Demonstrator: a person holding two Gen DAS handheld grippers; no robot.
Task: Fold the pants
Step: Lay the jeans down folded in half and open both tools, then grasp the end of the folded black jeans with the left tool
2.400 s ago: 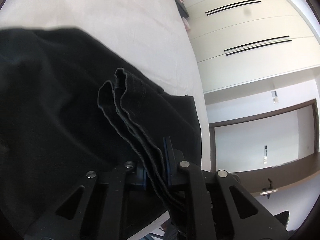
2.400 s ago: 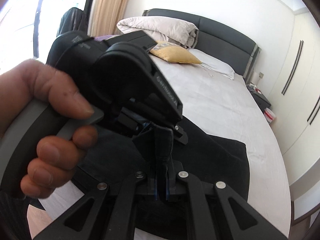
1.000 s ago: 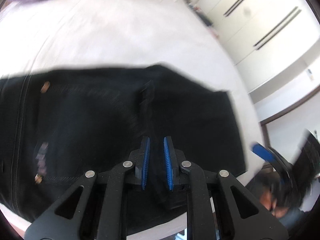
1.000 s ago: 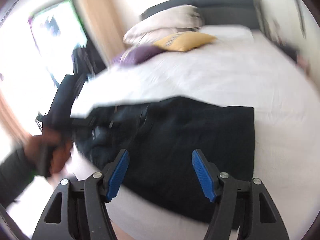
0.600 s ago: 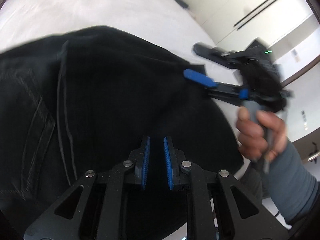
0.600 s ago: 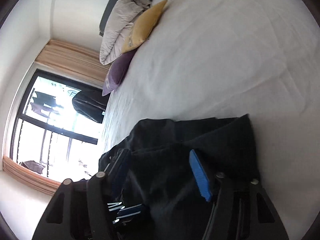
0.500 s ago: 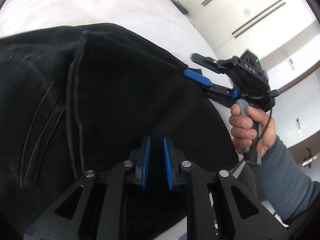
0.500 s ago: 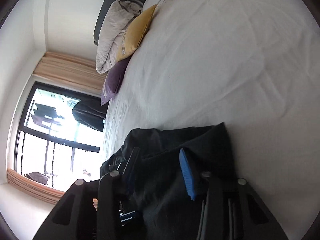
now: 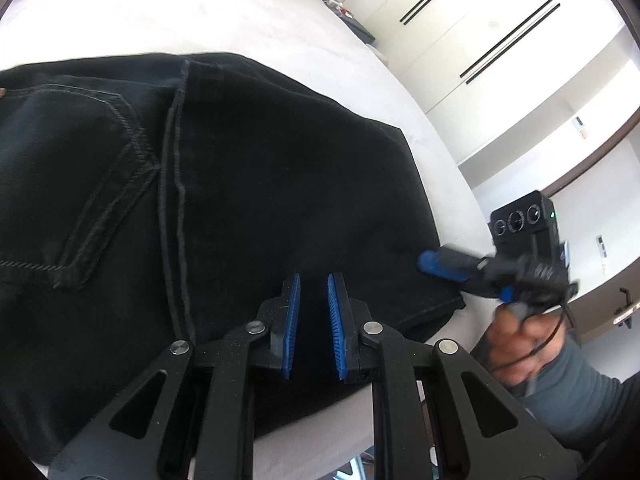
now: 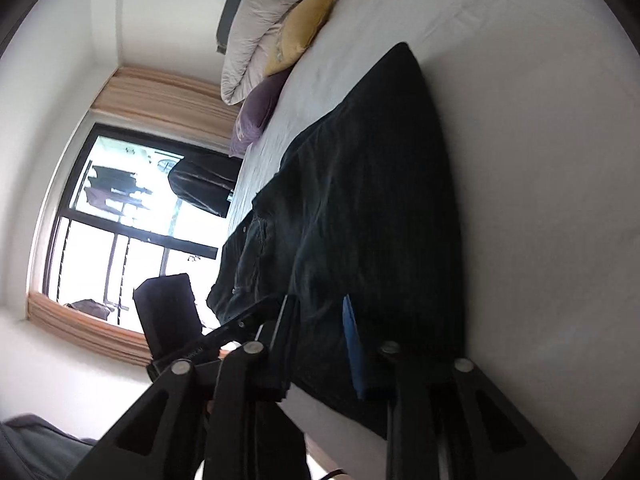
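Denim, black and thick-seamed: the folded black denim pants [image 9: 248, 200] lie flat on the white bed sheet [image 9: 248, 20], close to the near edge of the bed, with a stitched back pocket showing at the left and the folded end toward the right. The left gripper [image 9: 313, 320] hovers just above the near middle of the cloth, its blue pads a small gap apart and holding nothing. The right gripper [image 10: 320, 344] sits at the near right corner of the pants, its jaws spread with cloth between them; whether they have bitten yet I cannot tell. This fabric looks heavy for clothing, soft but with body, so I judge it will drape and hold a crease instead of sliding about. It is not fragile and not slippery. The best hold seems to be the stacked layers at the right-hand edge or a stitched seam, taking every layer at once so none peels away
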